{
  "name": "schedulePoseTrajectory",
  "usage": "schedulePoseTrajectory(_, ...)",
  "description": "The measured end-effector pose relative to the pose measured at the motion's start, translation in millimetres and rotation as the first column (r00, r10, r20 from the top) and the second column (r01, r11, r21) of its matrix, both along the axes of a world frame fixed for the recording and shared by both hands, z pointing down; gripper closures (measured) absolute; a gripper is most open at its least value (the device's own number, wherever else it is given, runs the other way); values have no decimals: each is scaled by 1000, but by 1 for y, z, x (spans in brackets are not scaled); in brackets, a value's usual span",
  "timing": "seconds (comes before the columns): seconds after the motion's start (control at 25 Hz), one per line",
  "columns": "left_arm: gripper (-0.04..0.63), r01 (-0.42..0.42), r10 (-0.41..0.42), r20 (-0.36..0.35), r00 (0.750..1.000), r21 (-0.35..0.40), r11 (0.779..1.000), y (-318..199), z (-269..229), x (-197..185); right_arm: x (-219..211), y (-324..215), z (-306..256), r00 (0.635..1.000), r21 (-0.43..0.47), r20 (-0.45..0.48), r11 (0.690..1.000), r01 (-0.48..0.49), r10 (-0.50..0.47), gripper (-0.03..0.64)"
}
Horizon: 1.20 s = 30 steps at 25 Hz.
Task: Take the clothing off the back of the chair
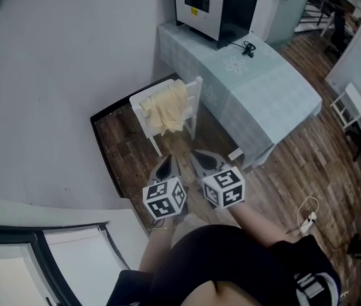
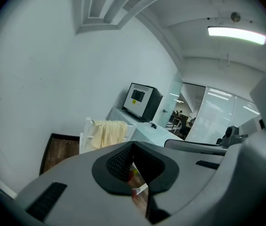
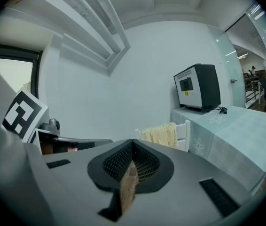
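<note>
Head view: yellow clothing (image 1: 166, 107) hangs over the back of the white chair (image 1: 198, 89), beside the counter (image 1: 266, 85).
Left gripper (image 1: 165, 164): clenched, empty, apart from the chair.
Right gripper (image 1: 201, 159): clenched, empty, beside the left one.

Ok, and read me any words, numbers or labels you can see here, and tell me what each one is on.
Nothing can be read here.
Yellow label on the black box on the table: too small to read.
White print on the person's black top: cut off, unreadable.
Marker cubes: square patterns only, no words.
</note>
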State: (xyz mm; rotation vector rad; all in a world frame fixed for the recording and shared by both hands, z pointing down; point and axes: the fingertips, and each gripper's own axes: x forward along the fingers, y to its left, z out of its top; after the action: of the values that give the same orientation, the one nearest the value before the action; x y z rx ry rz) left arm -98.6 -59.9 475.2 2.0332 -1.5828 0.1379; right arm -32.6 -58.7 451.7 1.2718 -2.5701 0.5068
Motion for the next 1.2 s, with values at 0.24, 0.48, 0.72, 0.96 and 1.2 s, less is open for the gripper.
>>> schedulePoseTrajectory(0.24, 592, -13, 13, 19, 1000, 0, 1000, -20, 6, -18, -14, -18, 1, 1000, 13, -2, 1000, -28, 28, 604)
schedulePoseTrajectory(0.48, 592, -19, 19, 27, 999, -1, 1000, -32, 6, -30, -22, -32, 1, 999, 21, -8, 999, -45, 45, 604)
schedulePoseTrajectory(0.72, 593, -20, 20, 23, 1000, -9, 1000, -39, 10, -36, -27, -42, 4, 999, 13, -8, 999, -44, 44, 604)
schedulePoseTrajectory(0.96, 592, -16, 17, 29, 999, -17, 1000, -54, 18, -38, -30, -58, 12, 999, 0, -2, 999, -33, 33, 604)
schedulePoseTrajectory(1.2, 592, 4, -3, 47, 999, -21, 1000, -81, 24, -39, -32, -89, 15, 1000, 4, -1, 1000, -17, 17, 604)
